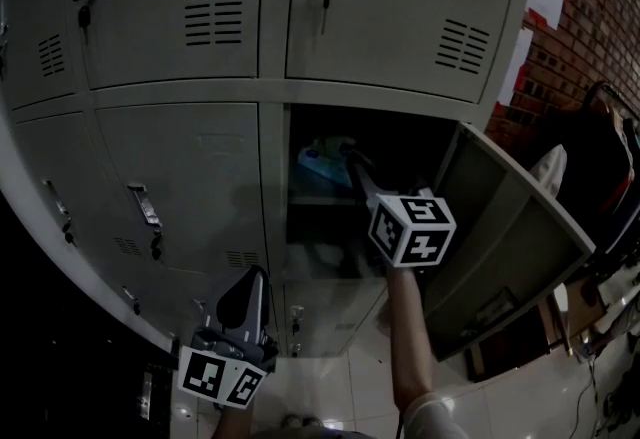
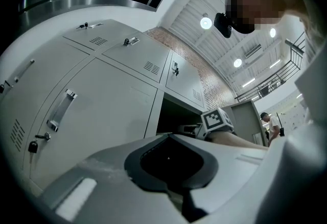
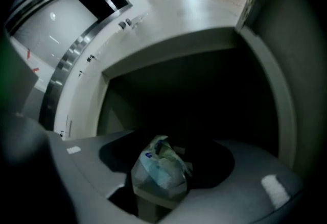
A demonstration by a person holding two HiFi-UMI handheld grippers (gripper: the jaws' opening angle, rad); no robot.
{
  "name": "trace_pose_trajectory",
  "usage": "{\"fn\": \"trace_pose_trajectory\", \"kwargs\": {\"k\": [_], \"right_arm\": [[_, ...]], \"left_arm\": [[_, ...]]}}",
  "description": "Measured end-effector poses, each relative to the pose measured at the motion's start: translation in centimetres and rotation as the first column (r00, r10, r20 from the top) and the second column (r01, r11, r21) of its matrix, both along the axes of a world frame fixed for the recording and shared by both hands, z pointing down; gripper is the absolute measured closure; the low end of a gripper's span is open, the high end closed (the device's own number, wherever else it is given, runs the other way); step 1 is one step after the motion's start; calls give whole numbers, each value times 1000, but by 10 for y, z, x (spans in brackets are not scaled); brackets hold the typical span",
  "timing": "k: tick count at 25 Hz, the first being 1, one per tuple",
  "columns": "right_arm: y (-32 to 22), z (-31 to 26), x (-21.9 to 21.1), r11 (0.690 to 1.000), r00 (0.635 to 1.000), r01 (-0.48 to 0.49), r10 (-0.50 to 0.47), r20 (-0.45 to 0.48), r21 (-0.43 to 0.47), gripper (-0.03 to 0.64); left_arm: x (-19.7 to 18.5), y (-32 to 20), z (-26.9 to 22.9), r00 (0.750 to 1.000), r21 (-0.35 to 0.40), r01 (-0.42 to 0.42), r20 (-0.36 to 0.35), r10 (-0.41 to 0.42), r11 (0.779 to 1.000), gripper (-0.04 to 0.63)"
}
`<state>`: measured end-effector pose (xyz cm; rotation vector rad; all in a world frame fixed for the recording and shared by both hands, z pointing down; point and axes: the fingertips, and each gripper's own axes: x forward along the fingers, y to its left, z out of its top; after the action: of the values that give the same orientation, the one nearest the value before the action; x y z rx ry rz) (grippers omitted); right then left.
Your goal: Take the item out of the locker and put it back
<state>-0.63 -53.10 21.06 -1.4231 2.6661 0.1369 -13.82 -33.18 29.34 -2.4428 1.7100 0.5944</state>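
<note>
The right claw (image 3: 156, 195) looks clamped on the packet (image 3: 161, 169) inside the locker (image 1: 272, 187). The pinch looks shallow, so the packet may slip. The left claw (image 2: 178, 198) is together and empty.

1. We see the item as a small crumpled plastic bag (image 3: 159, 169), pale blue-green and whitish, with a small dark blue mark near its top.
2. The bag (image 1: 322, 163) stands upright inside the open compartment, high up and toward its left side, on what we take to be a shelf.
3. The right gripper (image 3: 159, 182) has its jaws on either side of the bag, closed against it.
4. The locker (image 1: 420, 27) is grey metal with vented doors. We see one compartment's door (image 1: 500, 237) swung wide to the right and a dark interior.
</note>
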Motion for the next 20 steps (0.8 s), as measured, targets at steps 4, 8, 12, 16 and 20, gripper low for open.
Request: {"fn": "trace_pose_trajectory", "kwargs": {"k": [4,8,12,16,20], "right_arm": [[70,-20,5,991,992,71,-82,91,115,348],[133,-18,10,975,983,114,-138,121,191,370],[169,13,20,977,985,89,-115,126,193,458],[187,51,24,987,971,112,-133,200,113,521],[197,68,24,988,957,139,-152,249,72,615]], "left_arm": [[2,3,1,1000,-5,-10,6,10,1000,592],[9,6,-2,999,3,-31,17,31,1000,592],[20,11,-3,998,7,-57,25,57,998,592],[38,14,0,994,3,-100,39,100,995,592],[49,18,3,990,-6,-129,48,129,992,592]]}}
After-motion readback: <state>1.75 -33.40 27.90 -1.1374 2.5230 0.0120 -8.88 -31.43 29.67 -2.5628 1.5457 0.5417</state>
